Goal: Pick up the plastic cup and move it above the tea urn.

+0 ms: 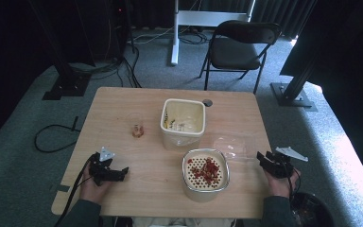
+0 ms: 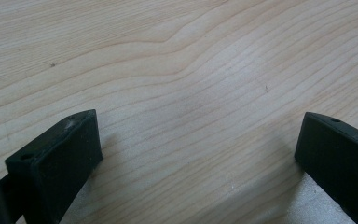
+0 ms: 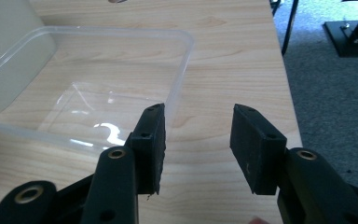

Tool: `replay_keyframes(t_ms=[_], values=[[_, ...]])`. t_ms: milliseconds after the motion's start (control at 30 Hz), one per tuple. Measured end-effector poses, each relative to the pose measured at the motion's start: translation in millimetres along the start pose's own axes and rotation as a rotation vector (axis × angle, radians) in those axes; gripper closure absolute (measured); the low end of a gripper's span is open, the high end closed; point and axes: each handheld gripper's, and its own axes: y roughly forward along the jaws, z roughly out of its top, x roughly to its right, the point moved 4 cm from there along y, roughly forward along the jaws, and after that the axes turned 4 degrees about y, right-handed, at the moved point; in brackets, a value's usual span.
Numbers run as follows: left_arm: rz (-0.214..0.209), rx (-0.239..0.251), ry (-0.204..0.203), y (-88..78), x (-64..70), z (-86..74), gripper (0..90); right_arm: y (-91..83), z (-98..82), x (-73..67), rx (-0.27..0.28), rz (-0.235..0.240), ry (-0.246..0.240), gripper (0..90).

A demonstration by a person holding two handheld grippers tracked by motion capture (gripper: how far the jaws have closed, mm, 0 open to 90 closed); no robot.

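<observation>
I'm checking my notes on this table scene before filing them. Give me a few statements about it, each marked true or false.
1. The right hand-held gripper has its jaws open with nothing between them. True.
2. The clear lid sits on the tall tub. False: it lies flat on the table, to the right of the tall tub.
3. Red pieces lie in the perforated container. True.
4. The left hand-held gripper is clamped on the small cup. False: its jaws are wide apart over bare wood, and the small cup stands apart, farther up the table.
</observation>
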Motion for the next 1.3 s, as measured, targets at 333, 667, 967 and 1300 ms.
replay_keyframes(t_ms=[333,667,967,1300], values=[[-0.001,0.0,0.001,0.0,0.0,0.0,0.9,1.5,13.1,-6.0,0.023,0.009,0.001,58.4],[-0.001,0.0,0.0,0.0,0.0,0.0,0.9,8.5,25.7,-9.9,0.023,-0.014,-0.026,56.1],[-0.001,0.001,-0.001,0.1,0.0,0.1,0.9,16.2,28.2,-6.4,0.005,-0.025,-0.023,54.1],[0.0,0.001,-0.002,0.3,0.0,0.3,0.9,35.0,26.9,-4.3,-0.043,-0.01,-0.004,58.9]])
